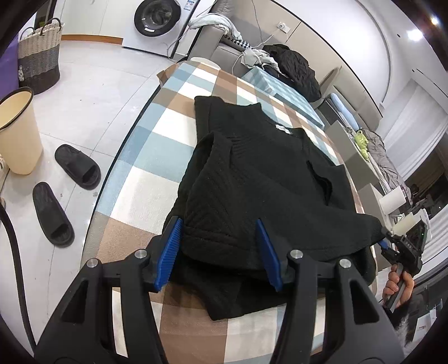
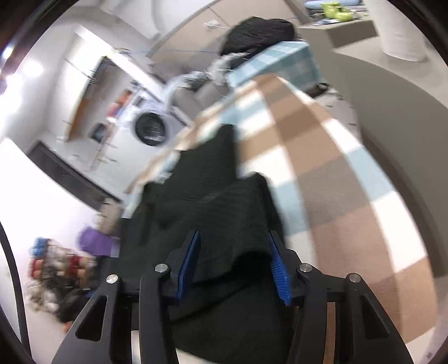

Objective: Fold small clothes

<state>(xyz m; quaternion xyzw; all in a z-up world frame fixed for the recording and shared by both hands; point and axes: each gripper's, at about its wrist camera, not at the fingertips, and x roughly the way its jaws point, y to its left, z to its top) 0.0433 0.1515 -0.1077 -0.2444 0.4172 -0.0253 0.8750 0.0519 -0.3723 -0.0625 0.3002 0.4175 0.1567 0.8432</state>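
A black knit garment (image 1: 260,179) lies on the checked tablecloth (image 1: 156,145), collar and white label at the far end, one sleeve folded inward. My left gripper (image 1: 218,224) stands open over the near ribbed hem, one blue pad at the garment's left edge, the other resting on top of the cloth. My right gripper (image 1: 387,243), held by a hand (image 1: 397,282), sits at the hem's right corner. In the blurred right wrist view my right gripper (image 2: 233,233) is open, its pads (image 2: 277,268) apart with a hump of the black garment (image 2: 212,196) between them.
The table's left edge curves beside a tiled floor with two black slippers (image 1: 75,165), a beige bin (image 1: 16,134) and a woven basket (image 1: 39,56). A washing machine (image 1: 158,16) stands behind. A sofa holds a black jacket (image 1: 296,70). A paper roll (image 1: 392,198) stands at the right.
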